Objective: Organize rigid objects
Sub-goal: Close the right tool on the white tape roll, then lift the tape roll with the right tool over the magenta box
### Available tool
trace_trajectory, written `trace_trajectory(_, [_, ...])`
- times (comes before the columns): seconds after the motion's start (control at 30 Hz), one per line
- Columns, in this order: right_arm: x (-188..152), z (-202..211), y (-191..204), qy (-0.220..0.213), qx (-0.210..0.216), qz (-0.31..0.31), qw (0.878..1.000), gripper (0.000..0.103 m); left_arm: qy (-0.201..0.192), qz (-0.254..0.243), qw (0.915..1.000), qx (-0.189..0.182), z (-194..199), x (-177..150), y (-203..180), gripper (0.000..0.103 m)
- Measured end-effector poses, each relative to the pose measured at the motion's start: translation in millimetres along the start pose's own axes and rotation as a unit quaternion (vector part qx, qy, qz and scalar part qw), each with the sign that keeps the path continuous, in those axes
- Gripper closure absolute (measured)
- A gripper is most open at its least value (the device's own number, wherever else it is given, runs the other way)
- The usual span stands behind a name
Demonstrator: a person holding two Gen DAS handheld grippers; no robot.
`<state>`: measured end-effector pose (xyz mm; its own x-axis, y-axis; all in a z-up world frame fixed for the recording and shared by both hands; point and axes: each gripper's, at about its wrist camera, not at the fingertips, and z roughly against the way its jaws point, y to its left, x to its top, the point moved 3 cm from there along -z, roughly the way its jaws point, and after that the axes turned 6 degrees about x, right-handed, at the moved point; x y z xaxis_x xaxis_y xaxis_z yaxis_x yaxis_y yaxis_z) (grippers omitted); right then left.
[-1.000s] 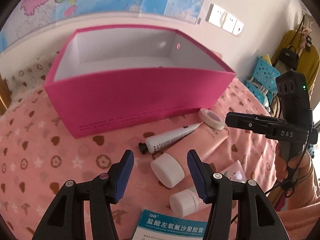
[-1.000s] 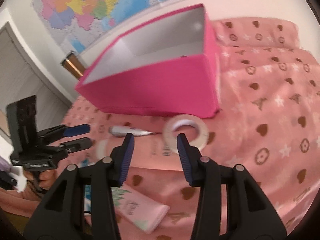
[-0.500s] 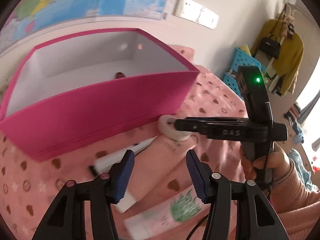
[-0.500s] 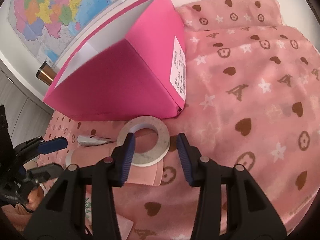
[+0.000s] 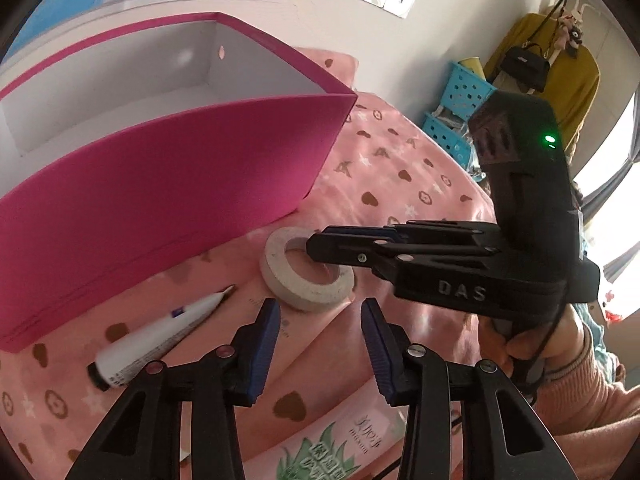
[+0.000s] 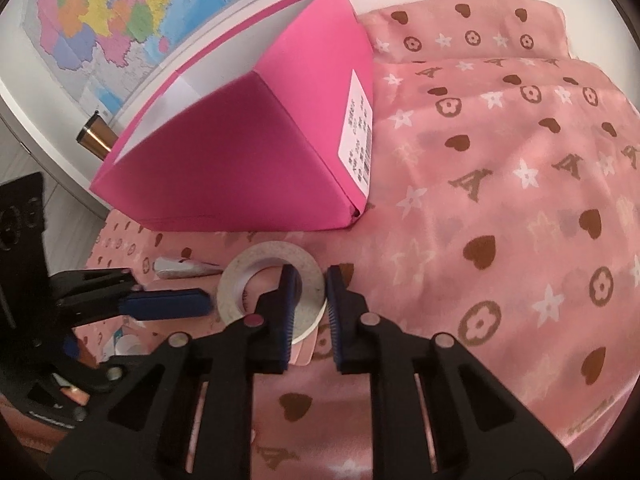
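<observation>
A white tape roll (image 5: 298,290) (image 6: 256,268) lies flat on the pink patterned cloth in front of the open pink box (image 5: 160,184) (image 6: 240,160). My right gripper (image 6: 310,276) (image 5: 320,246) is shut on the roll's wall, one finger in the hole and one outside. My left gripper (image 5: 320,312) hovers just short of the roll, its jaws closing with nothing pinched between them. Below it lie a pale pink tube (image 5: 316,364), a white tube with a black cap (image 5: 152,340) and a tube with a green plant print (image 5: 320,456).
A hand in a pink sleeve (image 5: 560,360) holds the right gripper. Blue baskets (image 5: 460,92) and a yellow coat stand at the far right. A map hangs on the wall behind the box. A metal cylinder (image 6: 94,136) stands beside the box.
My right gripper came down over the tape roll and shut on its wall. My left gripper swung to the right, from the capped tubes towards the roll, and its jaws narrowed.
</observation>
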<state>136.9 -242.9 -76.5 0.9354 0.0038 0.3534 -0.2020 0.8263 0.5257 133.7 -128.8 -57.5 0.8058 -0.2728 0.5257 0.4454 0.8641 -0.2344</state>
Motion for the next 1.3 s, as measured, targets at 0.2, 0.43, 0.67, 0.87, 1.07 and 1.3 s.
trace_trajectory(0.2, [1.7,18.6,11.1,-0.020,0.001,0.017,1.000,0.086,-0.004,0.010,0.9999,-0.003,4.6,3.9,1.9,0.064])
trace_trajectory(0.43, [14.6,45.6,35.7,-0.055,-0.010,0.059,0.997,0.086,-0.045,0.005,0.9990,-0.002,34.5,16.3,-2.0,0.066])
trace_trajectory(0.67, [44.5,65.9,61.7,-0.090,-0.012,0.102,0.991,0.086,-0.092,-0.006,0.9956,0.015,66.0,41.5,0.3,0.066])
trace_trajectory(0.87, [81.4,61.3,70.9,-0.100,-0.011,0.116,0.988,0.086,-0.108,-0.001,0.9934,0.039,73.3,68.4,16.1,0.066])
trace_trajectory(1.07, [104.3,44.5,68.6,-0.088,-0.025,0.118,0.989,0.086,-0.090,0.021,0.9950,0.038,60.4,90.6,33.6,0.066])
trace_trajectory(1.3, [112.3,19.9,53.7,-0.061,-0.045,0.100,0.992,0.086,-0.064,0.039,0.9963,0.043,37.9,97.8,44.0,0.066])
